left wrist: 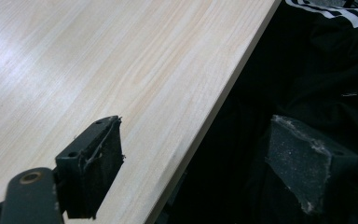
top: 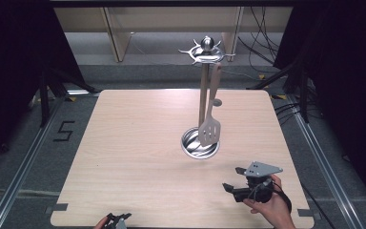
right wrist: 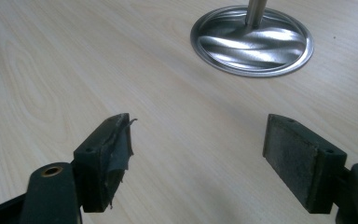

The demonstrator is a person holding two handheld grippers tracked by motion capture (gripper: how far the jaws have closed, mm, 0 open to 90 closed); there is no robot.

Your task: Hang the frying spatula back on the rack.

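Steel utensil stand (top: 203, 90) sits right of centre on the wooden table (top: 133, 143): shiny round dish base (right wrist: 252, 41), thin upright pole, and a spiky hook ring with a ball on top. One slotted spatula (top: 210, 129) hangs off it, blade just above the base. Only writing I can read is a "5" (top: 64, 130) taped on the floor, left side. Right gripper (right wrist: 200, 158) near the table's front right, jaws spread wide, empty. Left gripper (left wrist: 205, 163) at the front edge, also spread, empty.
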